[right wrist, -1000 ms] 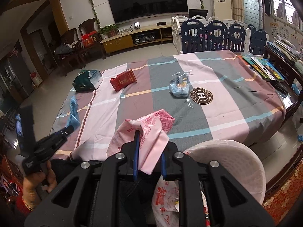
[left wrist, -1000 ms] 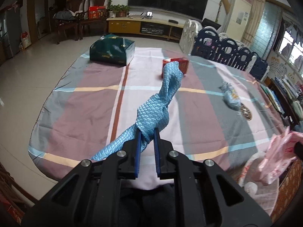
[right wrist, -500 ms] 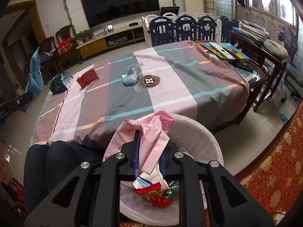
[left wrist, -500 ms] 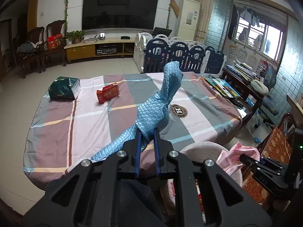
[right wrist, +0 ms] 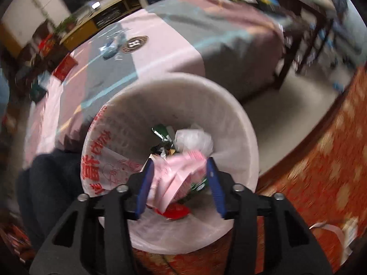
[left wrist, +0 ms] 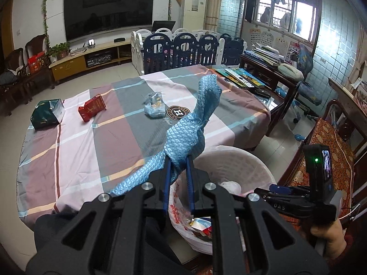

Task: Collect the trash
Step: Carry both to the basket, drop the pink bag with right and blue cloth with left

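Observation:
My left gripper (left wrist: 178, 160) is shut on a knotted blue textured bag (left wrist: 190, 123), held above the near table edge beside the white trash bin (left wrist: 231, 154). In the blurred right wrist view my right gripper (right wrist: 179, 166) points down into the bin (right wrist: 229, 105). Its jaws are opening, and a crumpled pink plastic bag (right wrist: 176, 171) sits loose between the blue pads (right wrist: 146, 183) over the trash inside. The right gripper's black body (left wrist: 305, 201), held by a hand, shows at the lower right of the left wrist view.
On the striped tablecloth (left wrist: 110, 123) lie a red box (left wrist: 91, 107), a dark green box (left wrist: 45, 114), a clear-blue wrapper bundle (left wrist: 154, 107) and a round logo mat (left wrist: 177, 112). Books (left wrist: 240, 78) cover the far right side table. Orange patterned upholstery (right wrist: 321, 165) borders the bin.
The right gripper dropped toward the bin mouth and its jaws spread, freeing the pink bag. The left gripper swung right with the blue bag, bringing the bin into view below it.

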A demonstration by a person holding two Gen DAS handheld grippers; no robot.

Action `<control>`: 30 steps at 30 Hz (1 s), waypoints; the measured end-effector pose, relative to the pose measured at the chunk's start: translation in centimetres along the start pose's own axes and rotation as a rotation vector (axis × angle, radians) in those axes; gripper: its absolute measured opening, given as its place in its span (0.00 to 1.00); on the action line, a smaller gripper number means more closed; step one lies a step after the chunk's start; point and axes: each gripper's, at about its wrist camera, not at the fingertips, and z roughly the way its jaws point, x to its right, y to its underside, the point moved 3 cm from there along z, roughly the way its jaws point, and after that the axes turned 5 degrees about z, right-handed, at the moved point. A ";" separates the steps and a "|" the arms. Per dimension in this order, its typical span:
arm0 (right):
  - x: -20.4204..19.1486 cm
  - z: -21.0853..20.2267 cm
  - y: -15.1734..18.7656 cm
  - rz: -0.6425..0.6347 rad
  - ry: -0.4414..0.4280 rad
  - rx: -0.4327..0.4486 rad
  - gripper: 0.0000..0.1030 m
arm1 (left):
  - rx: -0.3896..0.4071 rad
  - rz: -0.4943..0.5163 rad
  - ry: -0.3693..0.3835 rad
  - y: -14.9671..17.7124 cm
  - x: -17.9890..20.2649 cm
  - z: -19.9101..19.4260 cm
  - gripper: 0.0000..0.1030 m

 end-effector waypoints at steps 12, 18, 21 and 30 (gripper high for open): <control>4.2 -7.1 -3.6 0.213 -0.061 0.244 0.67 | -0.316 0.146 0.245 4.8 6.0 8.3 0.58; 3.4 -6.4 -3.6 0.161 -0.030 0.248 0.71 | -0.283 0.044 0.140 4.6 1.8 9.2 0.80; 2.6 -4.7 -3.4 0.143 -0.032 0.205 0.71 | -0.260 -0.052 0.065 4.0 -2.9 9.9 0.80; 0.1 -0.5 -4.0 0.078 0.014 0.111 0.71 | -0.227 -0.391 -0.168 0.5 -23.0 15.3 0.89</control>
